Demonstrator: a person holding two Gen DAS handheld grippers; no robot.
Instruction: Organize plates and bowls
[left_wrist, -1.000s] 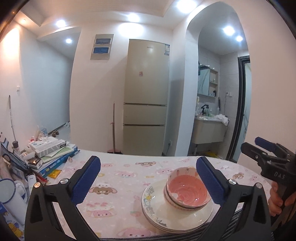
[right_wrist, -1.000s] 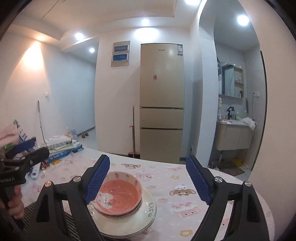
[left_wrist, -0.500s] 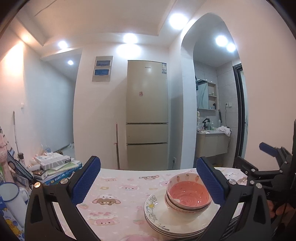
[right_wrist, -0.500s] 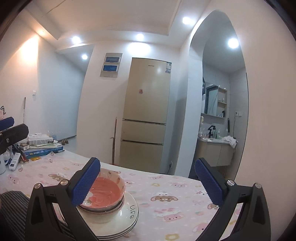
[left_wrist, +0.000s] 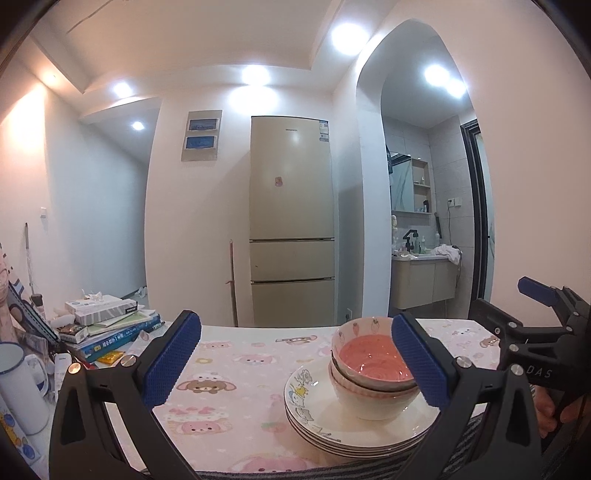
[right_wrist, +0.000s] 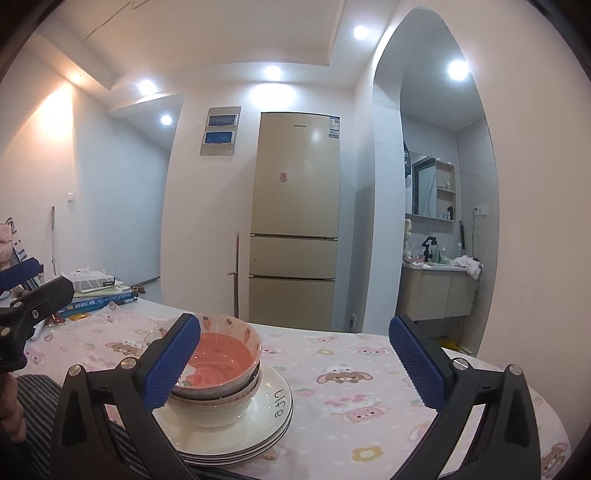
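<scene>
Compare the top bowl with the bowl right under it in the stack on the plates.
The top bowl has a pink inside and strawberries painted around its rim; the lower bowl shows only a plain cream outside. The top bowl sits nested inside the lower bowl, while the lower bowl rests directly on the stack of plates. The top bowl's inside is open to view; the lower bowl's is covered. Both are round, upright and centred on the same stack.

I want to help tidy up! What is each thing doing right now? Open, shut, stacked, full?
Left gripper: open, holding nothing.
Right gripper: open, holding nothing.
Bowls: nested, upright, on the plates; top one empty.
Plates: stacked on the table.
Fridge: doors shut.
Books: piled flat.
</scene>
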